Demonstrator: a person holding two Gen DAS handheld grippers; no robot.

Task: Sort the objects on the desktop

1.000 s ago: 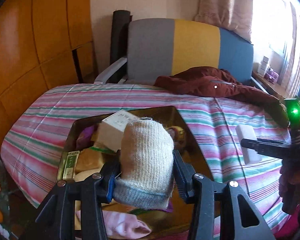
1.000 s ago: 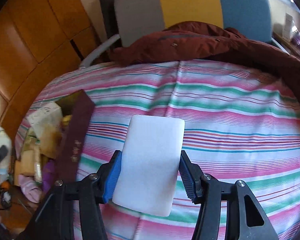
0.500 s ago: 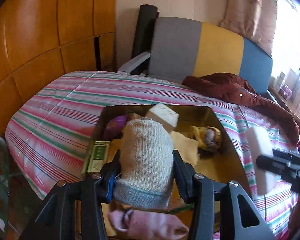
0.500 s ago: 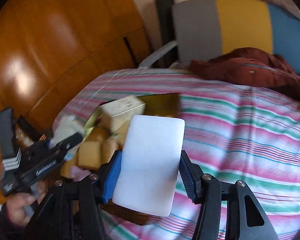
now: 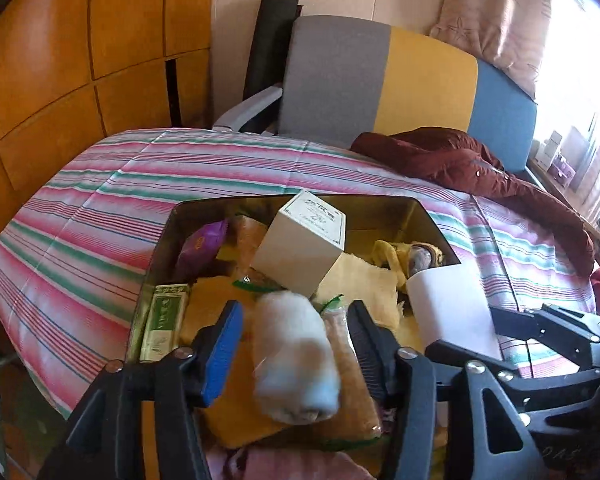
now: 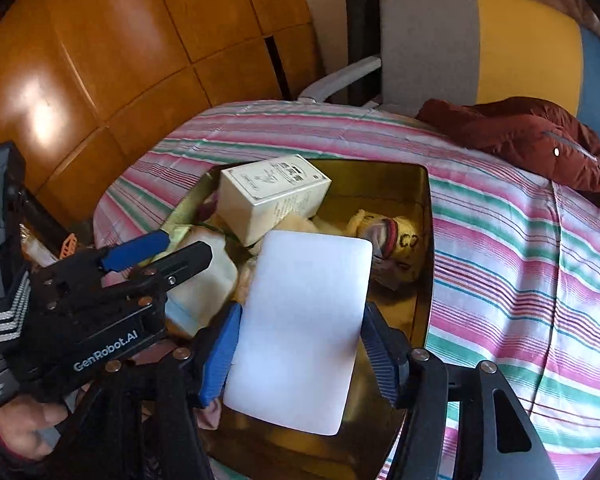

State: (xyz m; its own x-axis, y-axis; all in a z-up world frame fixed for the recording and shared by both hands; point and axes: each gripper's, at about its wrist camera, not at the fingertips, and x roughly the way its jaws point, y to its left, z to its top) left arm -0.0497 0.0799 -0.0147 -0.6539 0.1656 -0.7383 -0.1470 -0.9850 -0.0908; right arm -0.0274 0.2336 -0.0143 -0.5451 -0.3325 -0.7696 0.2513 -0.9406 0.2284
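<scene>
A gold tin box (image 5: 416, 216) (image 6: 422, 240) on the striped tablecloth holds several items: a cream carton (image 5: 300, 248) (image 6: 272, 196), a yellow stuffed toy (image 6: 392, 240), a purple packet (image 5: 202, 244), a green packet (image 5: 162, 320). My left gripper (image 5: 296, 344) is open, its jaws spread wider than the cream knitted sock (image 5: 296, 356), which lies loose between them over the box; the left gripper also shows in the right wrist view (image 6: 156, 252). My right gripper (image 6: 300, 344) is shut on a white flat block (image 6: 300, 328) (image 5: 448, 308) held above the box.
A dark red jacket (image 5: 460, 172) lies on the far side of the table. A grey, yellow and blue chair (image 5: 380, 84) stands behind it. Wooden panels (image 6: 100, 60) line the left wall. The table edge drops off at the left.
My left gripper opened and let go of the knitted sock, which now lies over the box. My right gripper carried the white block left, from over the cloth to above the box.
</scene>
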